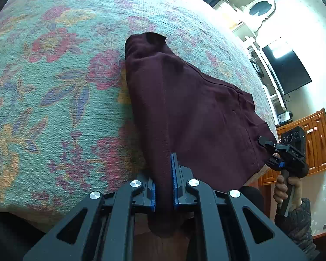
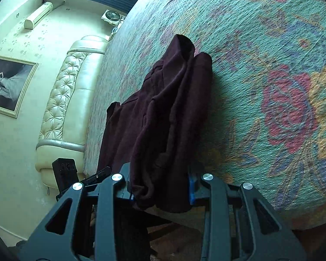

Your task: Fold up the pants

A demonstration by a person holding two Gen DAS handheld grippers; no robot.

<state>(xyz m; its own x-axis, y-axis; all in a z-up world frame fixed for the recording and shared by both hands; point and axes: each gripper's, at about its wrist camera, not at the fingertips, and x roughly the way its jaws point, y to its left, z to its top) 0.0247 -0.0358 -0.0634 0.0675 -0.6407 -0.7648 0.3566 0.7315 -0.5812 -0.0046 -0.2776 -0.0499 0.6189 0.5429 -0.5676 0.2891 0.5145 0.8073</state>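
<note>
Dark maroon pants (image 1: 195, 113) lie on the floral bedspread (image 1: 54, 76), their near edge at the bed's edge. My left gripper (image 1: 164, 184) is shut on a fold of the pants' near edge; cloth hangs below the jaws. My right gripper (image 1: 269, 150) shows in the left wrist view at the pants' right corner, held by a hand. In the right wrist view the pants (image 2: 163, 113) bunch between the right gripper's (image 2: 160, 191) jaws, which clamp a thick wad of cloth. The left gripper (image 2: 95, 177) shows at the left there.
The bed's cream tufted headboard (image 2: 63, 100) lies left in the right wrist view. A television (image 1: 286, 67), white shelves and a wooden cabinet (image 1: 315, 143) stand beyond the bed's right edge. A framed picture (image 2: 8, 84) hangs on the wall.
</note>
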